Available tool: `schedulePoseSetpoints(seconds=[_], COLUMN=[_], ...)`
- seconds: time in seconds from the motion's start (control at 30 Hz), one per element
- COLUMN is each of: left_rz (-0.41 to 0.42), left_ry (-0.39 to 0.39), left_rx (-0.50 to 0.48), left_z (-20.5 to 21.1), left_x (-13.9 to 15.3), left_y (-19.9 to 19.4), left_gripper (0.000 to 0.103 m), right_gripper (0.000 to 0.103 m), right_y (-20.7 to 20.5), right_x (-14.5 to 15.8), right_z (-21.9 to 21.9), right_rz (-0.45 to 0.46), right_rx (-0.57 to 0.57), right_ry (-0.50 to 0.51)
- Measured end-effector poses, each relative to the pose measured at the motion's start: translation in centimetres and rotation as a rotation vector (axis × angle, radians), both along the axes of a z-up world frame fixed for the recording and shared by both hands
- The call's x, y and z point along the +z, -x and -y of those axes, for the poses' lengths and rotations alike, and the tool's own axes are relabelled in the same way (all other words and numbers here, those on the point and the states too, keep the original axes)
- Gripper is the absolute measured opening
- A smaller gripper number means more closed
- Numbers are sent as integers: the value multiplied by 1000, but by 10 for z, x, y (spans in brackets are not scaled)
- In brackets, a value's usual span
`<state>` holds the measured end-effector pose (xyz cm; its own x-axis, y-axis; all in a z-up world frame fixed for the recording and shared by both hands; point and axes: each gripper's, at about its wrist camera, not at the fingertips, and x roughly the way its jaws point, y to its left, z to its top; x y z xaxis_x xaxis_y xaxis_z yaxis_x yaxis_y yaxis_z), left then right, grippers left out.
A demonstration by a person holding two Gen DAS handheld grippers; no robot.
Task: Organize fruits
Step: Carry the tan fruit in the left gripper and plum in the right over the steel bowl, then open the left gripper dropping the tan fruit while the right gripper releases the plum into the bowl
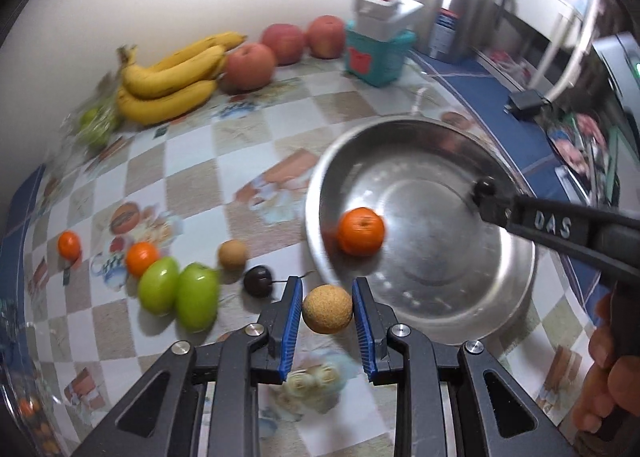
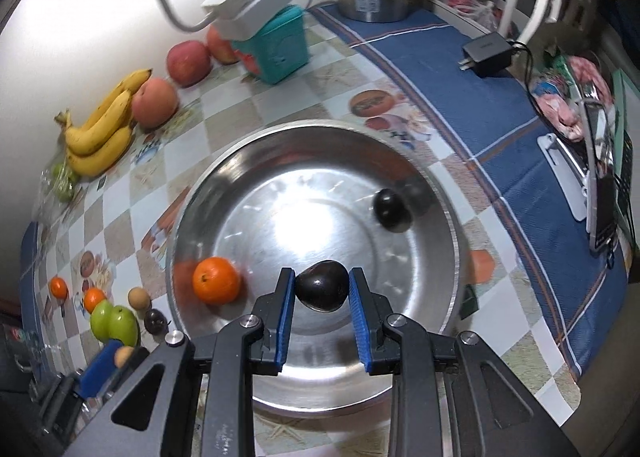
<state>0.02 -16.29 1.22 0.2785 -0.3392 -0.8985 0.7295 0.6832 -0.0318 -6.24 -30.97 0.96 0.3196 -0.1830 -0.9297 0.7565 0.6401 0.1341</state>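
The left gripper (image 1: 327,313) is clamped on a small round tan cork-textured fruit (image 1: 327,309), held above the checkered tabletop (image 1: 192,161) just off the 7 o'clock rim of the round stainless-steel basin (image 1: 516,293). The right gripper (image 2: 322,293) is closed on a dark purple plum-like fruit (image 2: 322,291) over the basin's inside. In the basin lie an orange tangerine (image 2: 216,280) at 8 o'clock and another dark plum (image 2: 390,211) at 2 o'clock. Two green oval fruits (image 1: 178,295) sit on the tabletop, well left of the basin.

"DAS" on right claw (image 1: 486,193) arm
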Motion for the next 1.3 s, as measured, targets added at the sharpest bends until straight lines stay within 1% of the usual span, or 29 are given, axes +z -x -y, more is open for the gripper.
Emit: schedulePoseSetpoints(seconds=[0.13, 0.23, 0.33, 0.53, 0.63, 0.87, 1.07, 1.3], left_rz=[37, 40, 45, 16, 20, -7, -22, -31], left_ry=[-11, -13, -19, -19, -33, -38, -52, -51], left_rx=[-54, -85, -96, -88, -87, -87, -91, -87], left_z=[17, 25, 32, 39, 42, 45, 47, 48], left_x=[-1, -4, -9, -20, -26, -36, -43, -44], left_y=[16, 24, 28, 26, 26, 25, 25, 22], left_gripper=[28, 28, 28, 28, 28, 28, 28, 28], right_gripper=[28, 28, 28, 28, 28, 28, 28, 28], right_y=[9, 15, 19, 21, 21, 21, 19, 22], right_x=[2, 3, 2, -2, -11, -35, -43, -49], right_z=[10, 17, 22, 26, 28, 32, 33, 34], right_rz=[14, 24, 26, 20, -9, -68, -91, -115], right_rx=[-32, -50, -62, -70, -69, -83, -81, -87], right_ry=[-4, -8, -16, -25, -34, -65, -73, -83])
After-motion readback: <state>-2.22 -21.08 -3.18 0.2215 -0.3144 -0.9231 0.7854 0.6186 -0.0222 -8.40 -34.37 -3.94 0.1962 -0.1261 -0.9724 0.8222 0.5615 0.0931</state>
